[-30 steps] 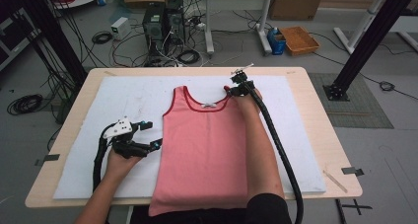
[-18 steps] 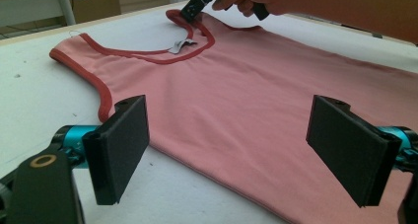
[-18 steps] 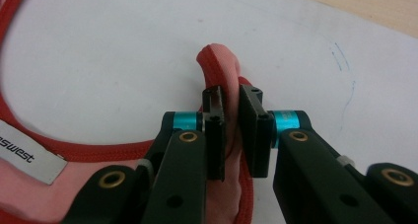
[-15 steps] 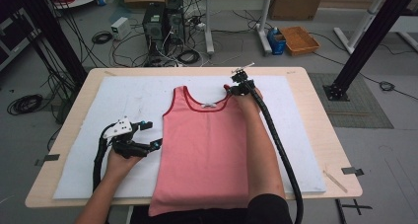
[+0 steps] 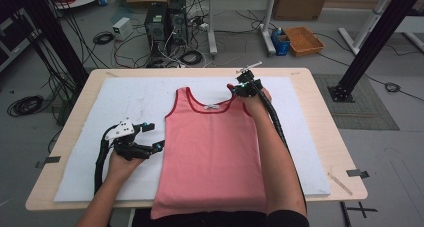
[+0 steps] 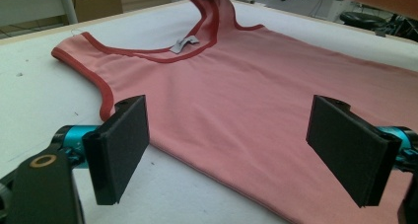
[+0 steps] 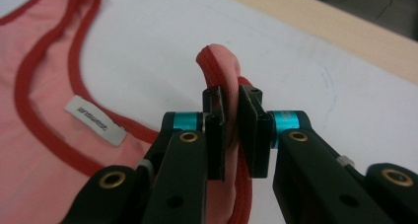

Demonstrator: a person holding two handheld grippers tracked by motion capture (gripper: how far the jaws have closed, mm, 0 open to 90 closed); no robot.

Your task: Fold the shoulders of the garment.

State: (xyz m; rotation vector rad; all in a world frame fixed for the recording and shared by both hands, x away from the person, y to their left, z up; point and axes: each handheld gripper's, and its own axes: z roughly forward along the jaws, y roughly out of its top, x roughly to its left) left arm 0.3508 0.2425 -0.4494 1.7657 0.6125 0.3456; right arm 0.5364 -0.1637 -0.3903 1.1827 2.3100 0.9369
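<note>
Lying flat on a white mat [image 5: 125,107], chest up, is a pink tank top [image 5: 212,152], hem toward the person. From the right gripper view, the right gripper [image 7: 230,116] is seen pinched on the top's red-trimmed shoulder strap [image 7: 219,68], the fabric bunched and lifted between the pads; a white neck label [image 7: 94,120] is readable there as a tag. From the left gripper view, the left gripper [image 6: 244,147] is seen with jaws wide apart, just off the top's side edge, nothing between them. The mat is spread on a pale wooden table [image 5: 330,137]. Beyond, computer towers [image 5: 165,22], tangled cables and a blue bin are noted on a grey floor.
</note>
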